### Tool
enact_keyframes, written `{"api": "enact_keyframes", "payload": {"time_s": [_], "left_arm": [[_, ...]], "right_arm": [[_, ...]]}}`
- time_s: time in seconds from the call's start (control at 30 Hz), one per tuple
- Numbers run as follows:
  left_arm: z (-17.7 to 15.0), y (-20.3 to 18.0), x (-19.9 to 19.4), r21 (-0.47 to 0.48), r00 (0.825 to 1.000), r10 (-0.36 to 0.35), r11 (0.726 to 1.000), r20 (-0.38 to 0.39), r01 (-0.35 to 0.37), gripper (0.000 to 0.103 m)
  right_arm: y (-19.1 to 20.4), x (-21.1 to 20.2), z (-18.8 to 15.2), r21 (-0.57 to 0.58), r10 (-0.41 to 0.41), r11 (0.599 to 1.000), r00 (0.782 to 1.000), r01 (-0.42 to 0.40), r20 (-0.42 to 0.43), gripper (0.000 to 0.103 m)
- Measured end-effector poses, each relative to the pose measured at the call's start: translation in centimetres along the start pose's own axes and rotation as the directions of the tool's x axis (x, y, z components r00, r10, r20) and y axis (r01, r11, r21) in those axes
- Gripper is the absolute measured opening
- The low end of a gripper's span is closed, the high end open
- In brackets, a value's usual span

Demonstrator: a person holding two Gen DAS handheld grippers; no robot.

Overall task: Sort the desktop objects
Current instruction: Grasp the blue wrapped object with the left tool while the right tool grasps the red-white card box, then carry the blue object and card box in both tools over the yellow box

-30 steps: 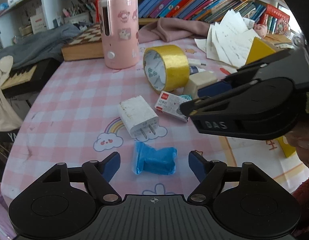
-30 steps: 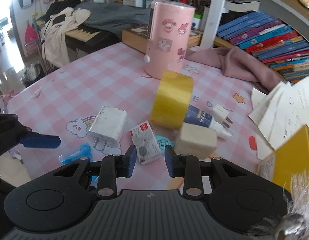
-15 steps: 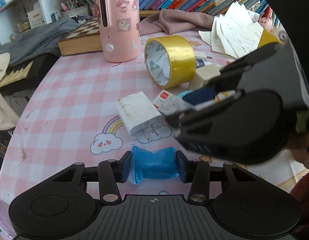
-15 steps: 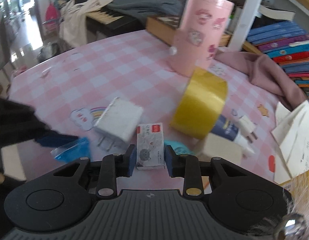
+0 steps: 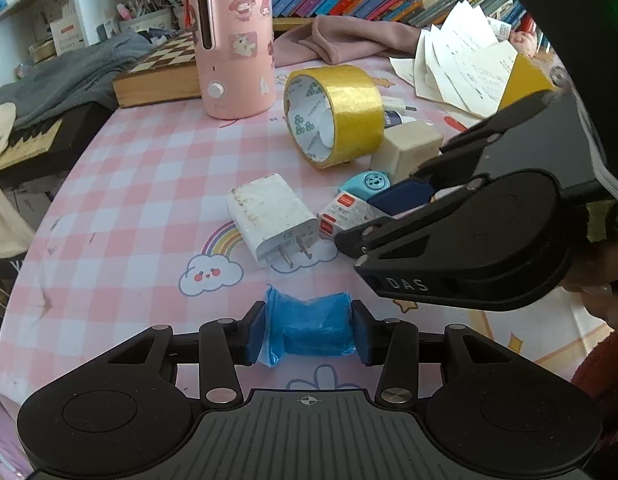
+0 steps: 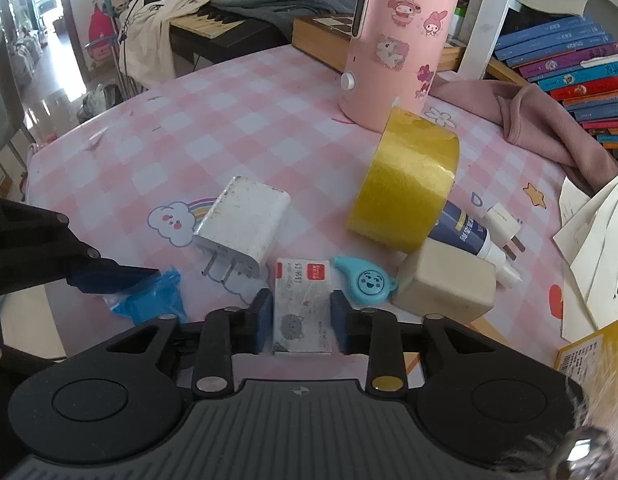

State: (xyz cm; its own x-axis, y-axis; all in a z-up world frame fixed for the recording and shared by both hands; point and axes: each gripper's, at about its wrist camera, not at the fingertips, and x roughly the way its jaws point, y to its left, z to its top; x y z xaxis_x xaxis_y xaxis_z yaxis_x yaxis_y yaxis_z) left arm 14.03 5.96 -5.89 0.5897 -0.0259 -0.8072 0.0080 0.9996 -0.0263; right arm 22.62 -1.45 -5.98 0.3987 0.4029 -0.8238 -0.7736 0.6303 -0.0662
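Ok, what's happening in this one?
A person is sorting desk clutter with two handheld grippers. The left gripper is shut on a blue wrapped packet near the table edge. The right gripper is closed around a small staple box beside the white charger. Both items look low, at or near the tablecloth.

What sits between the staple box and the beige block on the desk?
A blue smiley-face tag lies between the staple box and the beige block, touching the block; the right wrist view shows it best.
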Motion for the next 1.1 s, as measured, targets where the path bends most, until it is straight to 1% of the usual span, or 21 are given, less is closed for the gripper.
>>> {"api": "enact_keyframes", "payload": {"time_s": [0.1,0.2,0.37,0.53,0.67,0.77,0.87,1.1], "left_arm": [[-0.1,0.4,-0.6,-0.022,1.0,0.005,1.0,0.018,-0.004,0.039],[0.3,0.6,-1.8,-0.036,0.997,0.016,0.999,0.072,-0.013,0.039],[0.8,0.6,-4.0,-0.037,0.99,0.003,0.999,0.144,0.003,0.039],[1.1,0.4,-6.9,-0.03,0.974,-0.019,0.999,0.228,0.026,0.039],[0.8,-0.4,-9.0,0.011,0.961,-0.045,0.999,0.274,0.044,0.039],[0.0,-1.2,-10.6,0.06,0.952,-0.068,0.997,0.298,0.053,0.039],[-1.2,-1.7,-12.0,0.092,0.948,-0.085,0.994,0.308,0.06,0.039],[-4.3,-2.3,-14.1,0.117,0.948,-0.127,0.988,0.292,0.096,0.039]], "right_arm": [[-0.1,-1.0,-0.3,0.022,-0.017,1.0,1.0,0.017,0.02,0.028],[-0.6,-2.7,-0.3,0.059,-0.039,0.998,0.997,0.035,0.061,0.028],[-1.4,-5.3,-0.8,0.137,-0.063,0.989,0.994,0.05,0.092,0.028],[-1.5,-8.7,-1.5,0.202,-0.089,0.978,0.987,0.061,0.136,0.028],[-1.1,-11.2,-2.7,0.257,-0.106,0.965,0.981,0.061,0.165,0.028],[-0.4,-12.8,-3.8,0.284,-0.123,0.956,0.975,0.067,0.184,0.028],[0.7,-14.1,-5.0,0.312,-0.14,0.947,0.97,0.073,0.197,0.028],[3.6,-16.9,-8.6,0.366,-0.191,0.924,0.961,0.107,0.199,0.028]]}}
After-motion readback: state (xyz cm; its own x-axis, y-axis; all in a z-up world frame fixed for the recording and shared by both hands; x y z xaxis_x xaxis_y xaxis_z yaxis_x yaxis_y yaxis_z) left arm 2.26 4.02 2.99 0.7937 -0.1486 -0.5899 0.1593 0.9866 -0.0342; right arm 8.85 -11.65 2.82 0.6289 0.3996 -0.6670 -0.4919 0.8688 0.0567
